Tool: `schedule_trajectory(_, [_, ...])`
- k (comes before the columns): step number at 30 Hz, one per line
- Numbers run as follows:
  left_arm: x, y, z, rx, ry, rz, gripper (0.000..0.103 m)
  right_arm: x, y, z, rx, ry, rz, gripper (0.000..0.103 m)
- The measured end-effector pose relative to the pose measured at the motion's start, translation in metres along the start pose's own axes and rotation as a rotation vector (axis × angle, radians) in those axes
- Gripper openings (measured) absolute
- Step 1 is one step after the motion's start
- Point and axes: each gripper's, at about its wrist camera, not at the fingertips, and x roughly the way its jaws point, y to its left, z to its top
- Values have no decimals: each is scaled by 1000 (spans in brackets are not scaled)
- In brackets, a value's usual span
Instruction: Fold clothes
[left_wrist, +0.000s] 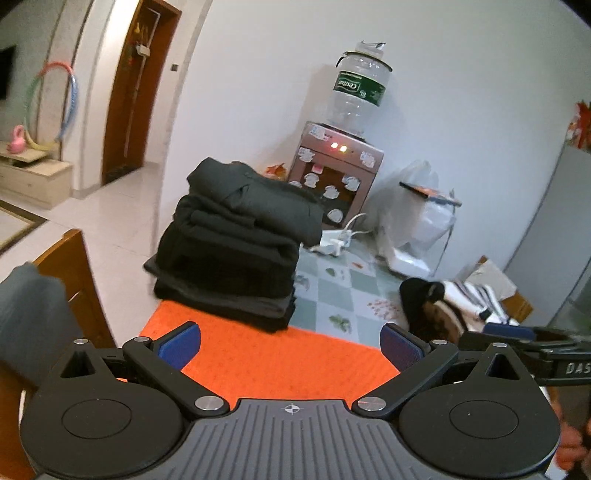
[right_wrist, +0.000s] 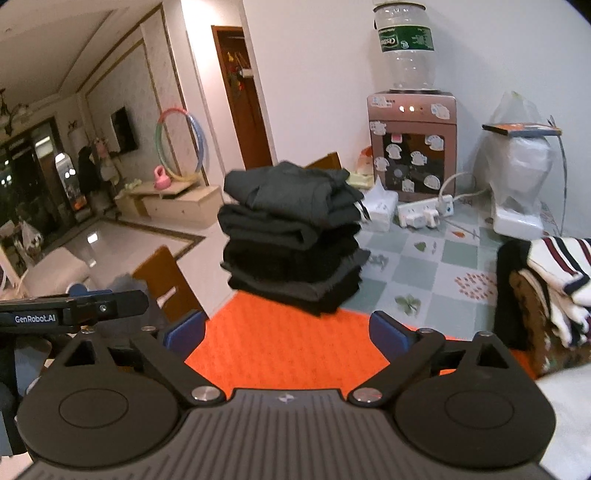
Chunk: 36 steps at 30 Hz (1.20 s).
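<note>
Both claws, left claw (left_wrist: 290, 347) and right claw (right_wrist: 288, 334), hang spread and empty over the orange mat (left_wrist: 280, 358), folded stack (left_wrist: 236, 243) done, so next probably means grabbing from the unfolded pile (right_wrist: 554, 288).

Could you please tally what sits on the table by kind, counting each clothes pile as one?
Stacks of folded dark clothes: 1
Heaps of unfolded clothes, with a striped garment on top: 1
Orange mats: 1
Water dispensers: 1
Power strips: 1
Tissue packs: 1
Total: 6
</note>
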Motion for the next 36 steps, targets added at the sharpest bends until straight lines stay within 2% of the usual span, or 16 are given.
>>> schedule_trajectory(4, [-14, -28, -31, 81, -4, 73, 103, -21, -5, -24, -27, 7, -4, 101])
schedule_trajectory(6, [-21, -40, -46, 103, -5, 85, 103, -28, -7, -34, -40, 15, -3, 102])
schedule_trajectory(10, [-30, -59, -71, 73, 11, 80, 103, -42, -13, -57, -36, 32, 1, 102])
schedule_trajectory(14, [-37, -70, -96, 54, 29, 121, 103, -49, -19, -81, -33, 50, -7, 102])
schedule_trajectory(21, [-37, -80, -131, 58, 110, 153, 103, -57, -23, -119, -49, 86, -26, 102])
schedule_trajectory(32, [-33, -86, -145, 6, 127, 135, 103, -74, -28, -154, -82, 15, -94, 103])
schedule_trajectory(36, [-32, -91, -145, 13, 122, 136, 103, -78, -40, -160, -36, 7, -122, 103])
